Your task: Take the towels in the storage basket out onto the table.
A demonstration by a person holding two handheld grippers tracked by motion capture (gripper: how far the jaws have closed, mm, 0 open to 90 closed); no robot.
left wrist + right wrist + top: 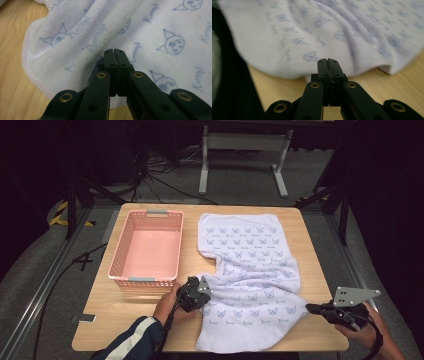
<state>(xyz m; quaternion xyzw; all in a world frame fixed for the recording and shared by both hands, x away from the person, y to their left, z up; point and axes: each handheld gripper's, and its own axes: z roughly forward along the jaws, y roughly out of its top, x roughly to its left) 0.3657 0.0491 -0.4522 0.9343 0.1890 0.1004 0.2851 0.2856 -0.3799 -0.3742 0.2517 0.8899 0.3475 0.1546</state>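
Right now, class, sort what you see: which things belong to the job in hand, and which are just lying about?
In the job:
white printed towel
left tongs, shut on its edge
right tongs, shut
pink basket

Lying about:
floor cables
metal stand

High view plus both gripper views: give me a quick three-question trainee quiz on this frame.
1. True or false: the pink perforated plastic basket on the light wooden table holds the white terry towel with blue cartoon-face print.
2. Which gripper rests at the towel's crumpled left edge: A) left gripper B) right gripper?
3. How do the jaws of each gripper stand?

Key
1. False: the basket is empty and the towel lies beside it on the table.
2. A. The right gripper sits off the towel's right edge.
3. Both shut, jaws together with no cloth visibly pinched between them.
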